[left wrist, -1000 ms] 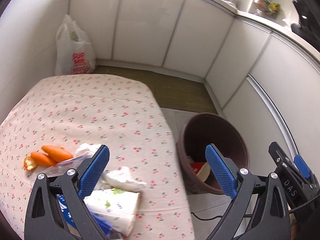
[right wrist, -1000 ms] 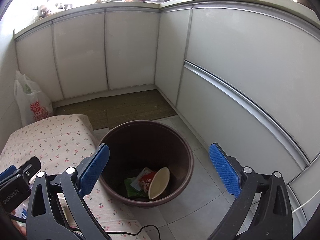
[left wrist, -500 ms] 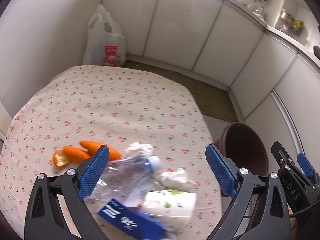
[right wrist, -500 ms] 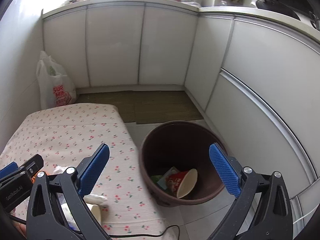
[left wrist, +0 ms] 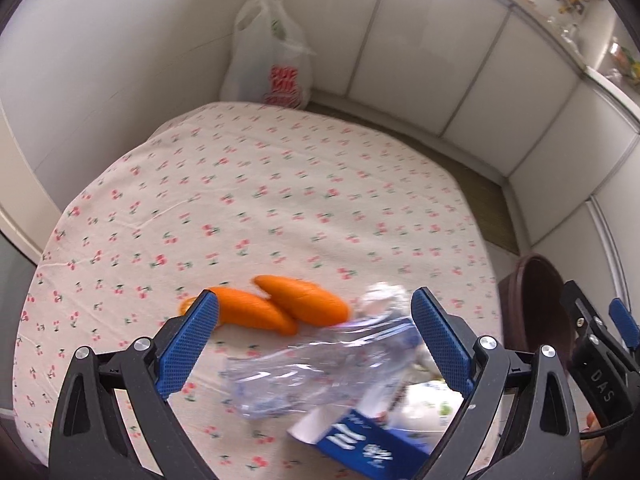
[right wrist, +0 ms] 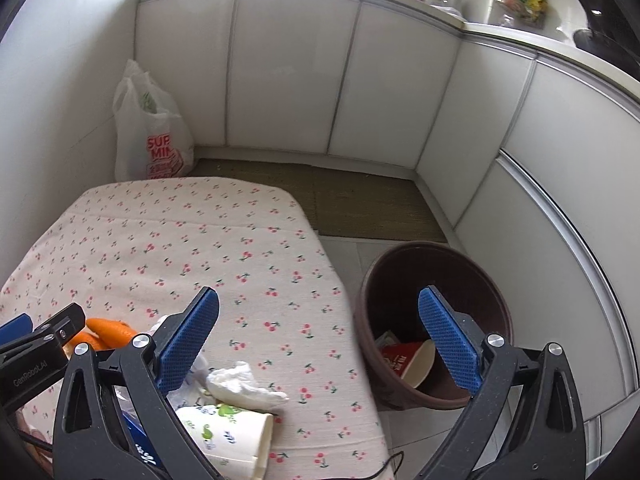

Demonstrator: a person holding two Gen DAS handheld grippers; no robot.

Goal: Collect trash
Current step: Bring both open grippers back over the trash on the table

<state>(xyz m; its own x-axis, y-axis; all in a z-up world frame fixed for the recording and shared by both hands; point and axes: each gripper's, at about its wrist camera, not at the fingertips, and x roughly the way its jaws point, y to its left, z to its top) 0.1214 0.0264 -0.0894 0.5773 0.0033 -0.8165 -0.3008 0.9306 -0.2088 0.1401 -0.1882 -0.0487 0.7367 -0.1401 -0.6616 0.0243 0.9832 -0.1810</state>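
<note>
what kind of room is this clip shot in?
Most likely a home kitchen corner: white base cabinets run under a countertop cluttered with jars, and a table in a cherry-print cloth holds food trash beside a brown bin on tiled floor.

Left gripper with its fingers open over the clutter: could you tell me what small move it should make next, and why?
Probably lower the left gripper onto the crushed plastic bottle. Its fingers are open and empty, the bottle lies between them on the table, and the bin waits beside it.
</note>
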